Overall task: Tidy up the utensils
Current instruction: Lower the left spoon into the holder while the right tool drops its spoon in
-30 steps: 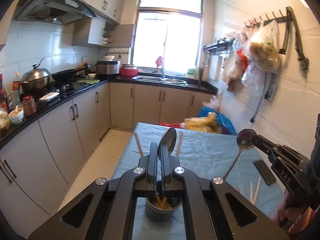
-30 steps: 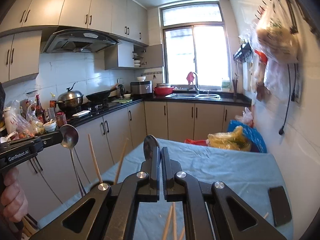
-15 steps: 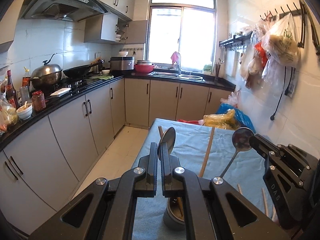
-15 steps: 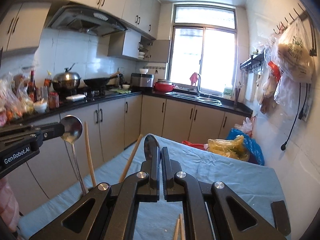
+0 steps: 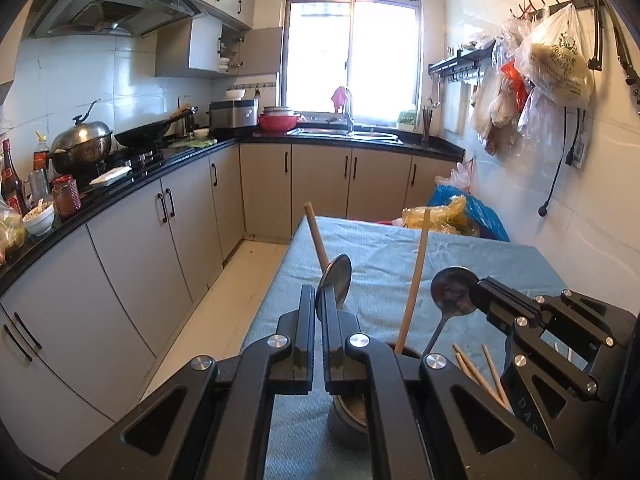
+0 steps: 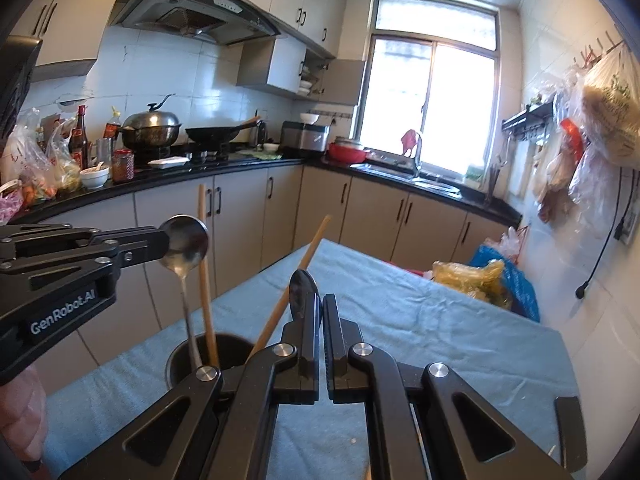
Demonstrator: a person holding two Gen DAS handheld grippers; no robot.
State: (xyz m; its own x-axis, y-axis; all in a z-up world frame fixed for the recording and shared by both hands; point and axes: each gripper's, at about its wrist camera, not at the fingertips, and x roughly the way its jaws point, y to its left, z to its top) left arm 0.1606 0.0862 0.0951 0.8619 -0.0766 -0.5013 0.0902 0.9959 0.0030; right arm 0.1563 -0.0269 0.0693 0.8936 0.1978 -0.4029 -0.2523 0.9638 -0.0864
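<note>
Each gripper is shut on a metal spoon by its bowl. My left gripper (image 5: pixel 318 300) pinches one spoon (image 5: pixel 336 280); it shows in the right wrist view (image 6: pixel 186 240), handle reaching down into the dark utensil cup (image 6: pixel 212 354). My right gripper (image 6: pixel 320 308) pinches the other spoon (image 6: pixel 302 286); it shows in the left wrist view (image 5: pixel 454 290), handle pointing down at the cup (image 5: pixel 350 416). Two wooden chopsticks (image 5: pixel 414 280) stand in the cup. Loose chopsticks (image 5: pixel 476 368) lie on the blue tablecloth (image 5: pixel 384 264).
A black phone (image 6: pixel 570 432) lies at the table's right edge. Yellow and blue plastic bags (image 5: pixel 456 216) sit at the far end of the table. Kitchen cabinets and a cluttered counter (image 5: pixel 132 176) run along the left. Bags hang on the right wall (image 5: pixel 552 60).
Both grippers have dropped and closed in over the cup, spoons still held. The cup and its chopsticks now sit nearer and more upright in both views.
</note>
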